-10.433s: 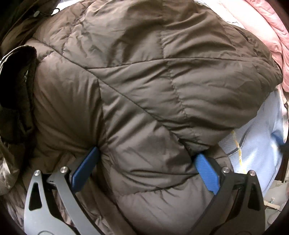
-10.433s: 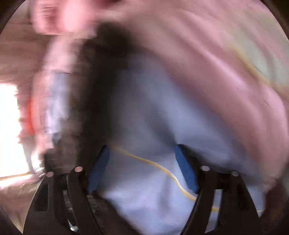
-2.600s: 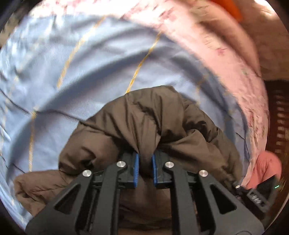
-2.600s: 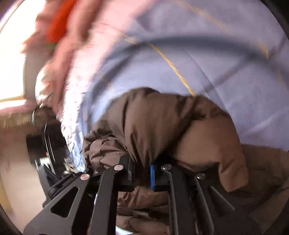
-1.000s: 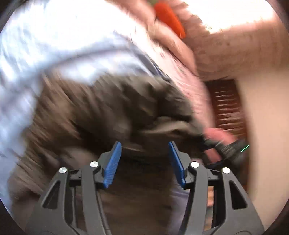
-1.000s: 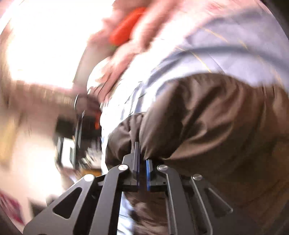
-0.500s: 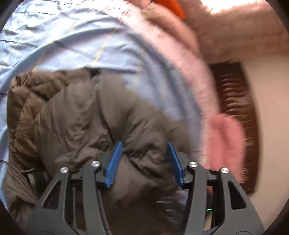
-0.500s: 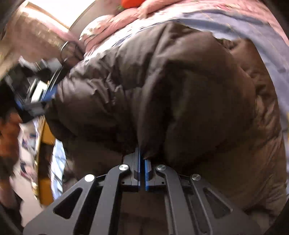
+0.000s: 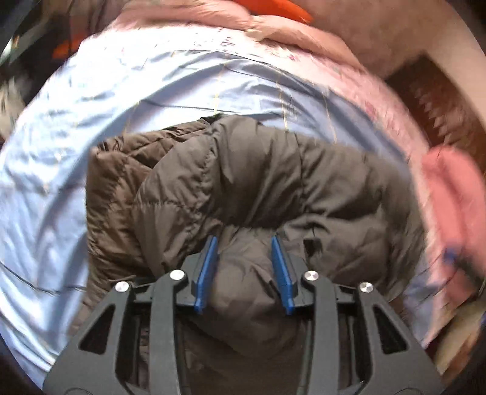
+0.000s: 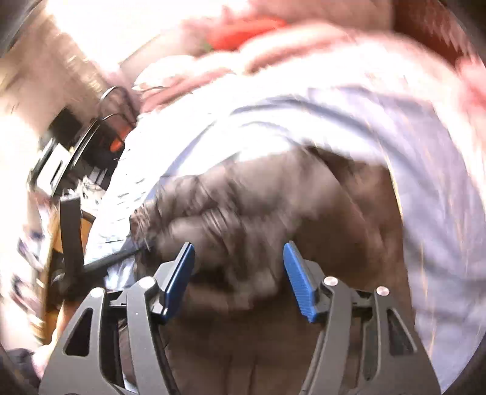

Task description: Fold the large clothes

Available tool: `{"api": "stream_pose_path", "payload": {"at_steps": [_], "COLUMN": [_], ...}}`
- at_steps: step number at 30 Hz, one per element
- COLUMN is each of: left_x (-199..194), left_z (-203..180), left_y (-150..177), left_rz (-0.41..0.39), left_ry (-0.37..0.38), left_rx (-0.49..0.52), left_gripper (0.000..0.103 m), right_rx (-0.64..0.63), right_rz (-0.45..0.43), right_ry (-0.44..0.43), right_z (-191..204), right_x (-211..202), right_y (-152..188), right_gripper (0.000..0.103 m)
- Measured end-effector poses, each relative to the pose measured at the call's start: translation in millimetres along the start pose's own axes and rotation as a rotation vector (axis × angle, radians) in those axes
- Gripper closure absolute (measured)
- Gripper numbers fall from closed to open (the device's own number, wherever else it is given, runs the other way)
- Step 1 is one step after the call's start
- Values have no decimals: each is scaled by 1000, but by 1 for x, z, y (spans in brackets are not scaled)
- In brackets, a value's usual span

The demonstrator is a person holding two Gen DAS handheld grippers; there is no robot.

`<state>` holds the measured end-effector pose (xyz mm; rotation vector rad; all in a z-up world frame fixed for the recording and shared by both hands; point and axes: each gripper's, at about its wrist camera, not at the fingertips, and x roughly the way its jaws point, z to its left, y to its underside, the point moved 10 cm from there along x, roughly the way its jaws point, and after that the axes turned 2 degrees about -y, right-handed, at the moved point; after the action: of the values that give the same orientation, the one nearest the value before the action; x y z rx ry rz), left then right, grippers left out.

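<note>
A brown puffer jacket [image 9: 243, 182] lies bunched on a light-blue bed sheet [image 9: 60, 170]. My left gripper [image 9: 244, 243] points down onto its near edge. Its jaws are closing, with a puffy fold of the jacket between the blue pads [image 9: 208, 270] and a gap still wide. In the blurred right wrist view the jacket [image 10: 258, 206] fills the lower middle. My right gripper [image 10: 239, 244] hangs just over it. Its jaws are opening and stand wide, with the jacket's surface under and between the pads [image 10: 299, 282] but not pinched.
A pink quilt [image 9: 303, 42] rims the sheet's far side, with an orange item [image 9: 273, 6] behind it. A pink bundle [image 9: 452, 188] lies at the right edge beside dark wooden furniture [image 9: 440, 100]. Black wire-framed clutter [image 10: 76, 145] stands off the bed at the left.
My right gripper has let go of the jacket fold and its jaws have spread wide. The left jaws have narrowed around a fold. Both views swung across the bed.
</note>
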<state>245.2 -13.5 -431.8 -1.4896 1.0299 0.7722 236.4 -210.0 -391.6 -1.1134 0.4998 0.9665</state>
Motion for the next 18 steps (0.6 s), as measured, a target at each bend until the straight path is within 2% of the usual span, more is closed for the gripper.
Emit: {"api": "stream_pose_path", "payload": {"at_steps": [2, 3, 4, 6, 8, 9, 11, 14, 16, 18], "left_x": [7, 10, 15, 20, 29, 31, 44, 53, 39, 14], "left_z": [1, 4, 10, 23, 25, 26, 27, 31, 31, 33], "left_y": [4, 3, 5, 13, 23, 29, 35, 35, 27, 18], "left_rz": [2, 0, -3, -1, 26, 41, 60, 76, 62, 30], "left_ry": [-50, -69, -97, -135, -146, -143, -151, -152, -142, -113], "left_rx": [41, 47, 61, 89, 99, 96, 97, 69, 54, 24], "left_gripper": [65, 64, 64, 65, 64, 64, 64, 65, 66, 66], "right_rx": [-24, -28, -41, -43, -39, -41, -17, -18, 2, 45], "right_rz": [28, 58, 105, 155, 219, 233, 239, 254, 246, 189], "right_ry": [-3, 23, 98, 179, 246, 269, 256, 276, 272, 212], "right_z": [11, 14, 4, -18, -52, -67, -80, -85, -79, -62], "right_x": [38, 57, 79, 101, 111, 110, 111, 119, 112, 84], "right_y": [-12, -14, -6, 7, 40, 55, 72, 69, 61, 49], "right_gripper": [48, 61, 69, 72, 84, 94, 96, 97, 94, 93]}}
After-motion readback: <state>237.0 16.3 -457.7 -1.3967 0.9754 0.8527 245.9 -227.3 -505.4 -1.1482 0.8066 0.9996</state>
